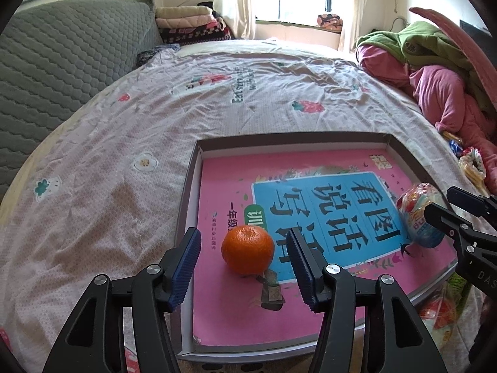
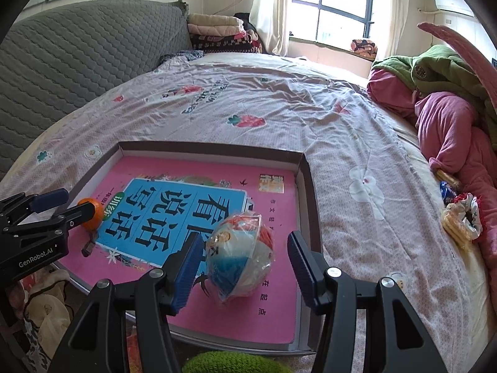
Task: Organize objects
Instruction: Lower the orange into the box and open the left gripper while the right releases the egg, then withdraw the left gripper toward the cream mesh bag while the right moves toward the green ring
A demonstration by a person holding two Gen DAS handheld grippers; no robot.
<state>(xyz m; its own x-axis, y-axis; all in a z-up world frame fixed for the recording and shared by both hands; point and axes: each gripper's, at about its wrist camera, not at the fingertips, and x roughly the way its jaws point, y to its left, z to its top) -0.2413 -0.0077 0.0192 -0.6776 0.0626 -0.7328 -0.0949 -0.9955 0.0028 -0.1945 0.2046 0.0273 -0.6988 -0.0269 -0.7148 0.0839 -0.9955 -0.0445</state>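
Observation:
A shallow cardboard box [image 1: 292,138] [image 2: 211,147] lies on the bed with a pink book [image 1: 236,304] [image 2: 273,310] flat inside it. An orange [image 1: 248,248] [image 2: 96,214] rests on the book between the fingers of my left gripper [image 1: 243,236] [image 2: 76,202]. That gripper is open, with a gap on both sides of the fruit. A round snack in clear wrapping [image 2: 239,258] [image 1: 416,205] sits on the book's right part. My right gripper [image 2: 246,237] [image 1: 441,200] straddles it, open, and its pads do not press on it.
Pink and green clothes [image 1: 441,93] are heaped along the bed's right side, with small snack packets [image 2: 459,217] beside them. A grey quilted headboard [image 1: 62,62] rises on the left. A green knitted thing [image 2: 230,363] and plastic bags [image 2: 43,307] lie near the box's front edge.

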